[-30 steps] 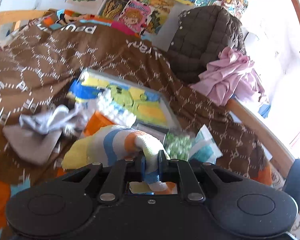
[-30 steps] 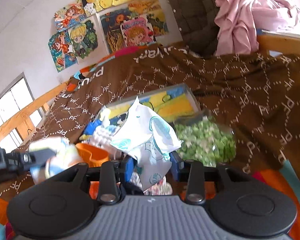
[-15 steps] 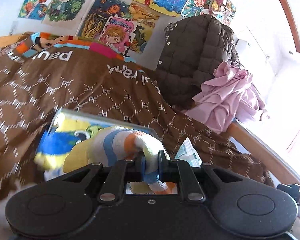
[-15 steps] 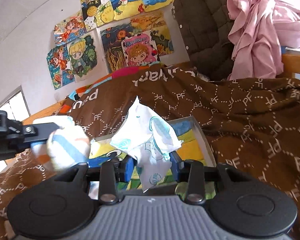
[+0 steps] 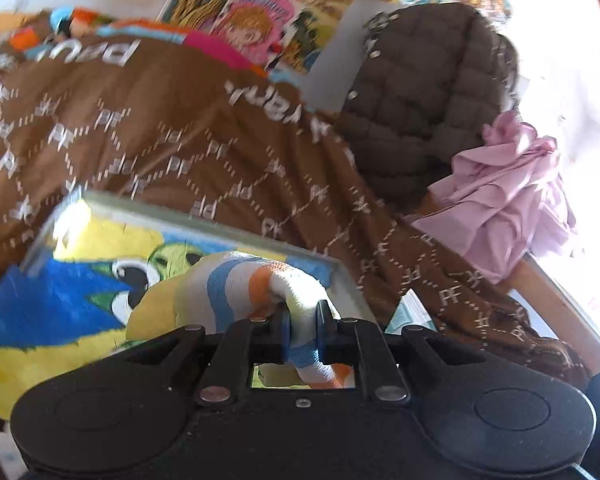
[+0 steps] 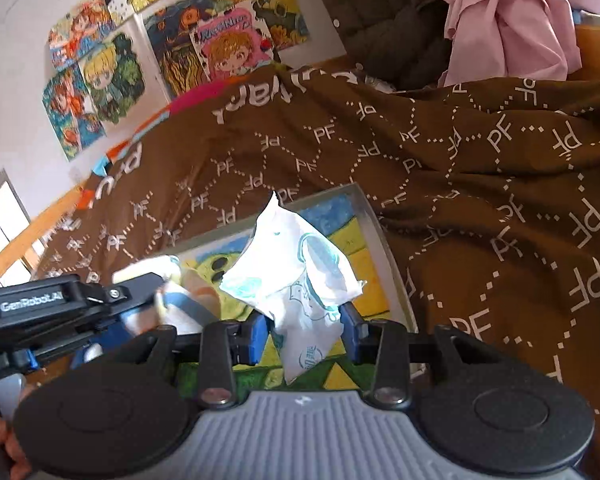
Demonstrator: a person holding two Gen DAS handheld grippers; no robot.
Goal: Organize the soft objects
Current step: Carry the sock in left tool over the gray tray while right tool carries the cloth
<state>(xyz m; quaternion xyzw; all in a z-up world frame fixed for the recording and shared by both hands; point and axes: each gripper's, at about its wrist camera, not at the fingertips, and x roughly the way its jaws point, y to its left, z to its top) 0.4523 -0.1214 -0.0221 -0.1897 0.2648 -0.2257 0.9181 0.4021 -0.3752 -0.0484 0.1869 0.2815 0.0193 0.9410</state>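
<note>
While clamped, striped sock (image 5: 236, 292), tissue pack (image 6: 300, 276)

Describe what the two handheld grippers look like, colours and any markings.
The left gripper has an all-black body with two round raised discs, silver rivets on its linkage bars and blue pads on its fingers; its side carries white "GenRobot.AI" lettering. The right gripper has the same black discs and linkages, but a grey ribbed centre panel and blue finger pads.

Two grippers (image 5: 302, 330) (image 6: 305, 330) — one striped sock (image 5: 236, 288), one tissue pack (image 6: 296, 276), one tray (image 6: 370, 220).
</note>
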